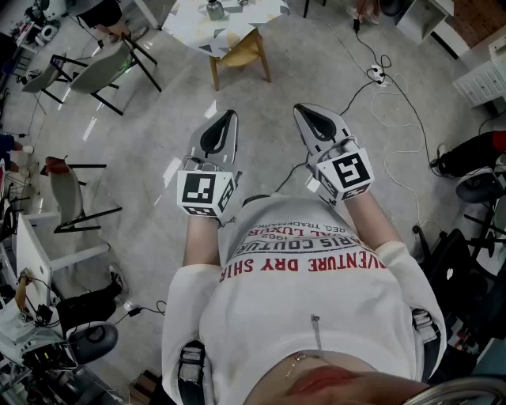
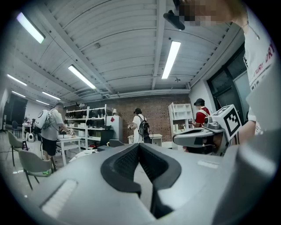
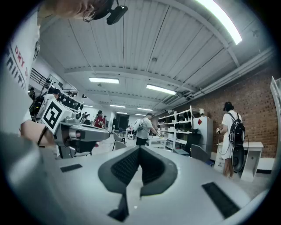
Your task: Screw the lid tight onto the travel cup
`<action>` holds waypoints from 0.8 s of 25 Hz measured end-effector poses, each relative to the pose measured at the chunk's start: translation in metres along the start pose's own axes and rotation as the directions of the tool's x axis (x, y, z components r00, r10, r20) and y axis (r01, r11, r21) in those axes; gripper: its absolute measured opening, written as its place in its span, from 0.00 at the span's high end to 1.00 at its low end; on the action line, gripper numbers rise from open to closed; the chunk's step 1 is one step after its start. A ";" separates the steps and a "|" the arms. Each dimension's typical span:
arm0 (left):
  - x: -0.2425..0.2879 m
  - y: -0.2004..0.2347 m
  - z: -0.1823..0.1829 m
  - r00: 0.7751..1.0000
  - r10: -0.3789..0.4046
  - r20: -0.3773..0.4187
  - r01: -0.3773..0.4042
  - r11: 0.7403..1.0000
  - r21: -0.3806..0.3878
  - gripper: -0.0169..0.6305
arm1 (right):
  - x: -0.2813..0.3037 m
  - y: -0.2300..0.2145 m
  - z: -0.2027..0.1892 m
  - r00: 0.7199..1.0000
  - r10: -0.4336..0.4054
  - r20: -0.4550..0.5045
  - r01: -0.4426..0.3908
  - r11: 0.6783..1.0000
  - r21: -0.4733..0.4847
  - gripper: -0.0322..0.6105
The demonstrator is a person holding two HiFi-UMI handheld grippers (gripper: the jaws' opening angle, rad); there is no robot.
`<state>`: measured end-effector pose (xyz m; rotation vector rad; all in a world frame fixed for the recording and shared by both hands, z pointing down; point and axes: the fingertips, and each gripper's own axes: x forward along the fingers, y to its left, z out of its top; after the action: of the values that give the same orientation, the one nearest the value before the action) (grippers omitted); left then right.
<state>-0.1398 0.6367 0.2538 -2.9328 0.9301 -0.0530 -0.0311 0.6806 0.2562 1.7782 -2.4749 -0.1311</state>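
No travel cup or lid shows clearly in any view. I hold both grippers level in front of my body, side by side above the grey floor. My left gripper (image 1: 230, 115) is shut with nothing between its jaws; in the left gripper view its dark pads meet at the tip (image 2: 139, 145). My right gripper (image 1: 301, 107) is shut and empty too, its pads pressed together (image 3: 140, 148). Each gripper shows in the other's view: the right gripper (image 2: 197, 136) and the left gripper (image 3: 83, 132).
A table with a patterned top (image 1: 198, 28) stands ahead, with a small grey object (image 1: 215, 9) on it, and a wooden chair (image 1: 241, 51) stands before it. Grey chairs (image 1: 99, 71) are at the left, cables and a power strip (image 1: 376, 75) at the right. People (image 2: 141, 127) stand by shelves (image 3: 180, 125).
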 end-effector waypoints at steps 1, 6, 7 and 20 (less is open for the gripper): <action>0.001 0.000 0.000 1.000 0.000 -0.003 0.000 1.000 0.003 0.95 | 0.001 0.000 0.000 1.000 0.002 0.000 -0.002 1.000 0.000 0.94; 0.009 0.002 -0.002 1.000 0.000 -0.012 0.000 1.000 0.011 0.95 | 0.006 -0.006 -0.005 1.000 0.010 -0.008 -0.010 1.000 0.013 0.94; 0.011 0.002 -0.002 1.000 -0.001 -0.014 0.001 1.000 0.009 0.95 | 0.007 -0.008 -0.006 1.000 0.009 -0.010 -0.009 1.000 0.017 0.94; 0.047 0.009 -0.025 0.997 0.004 -0.074 -0.009 0.997 -0.073 0.86 | 0.022 -0.039 -0.025 0.999 0.027 -0.036 -0.024 0.996 0.092 0.94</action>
<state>-0.1083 0.6008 0.2784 -3.0138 0.9721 -0.1298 0.0017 0.6470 0.2767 1.7652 -2.5146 0.0169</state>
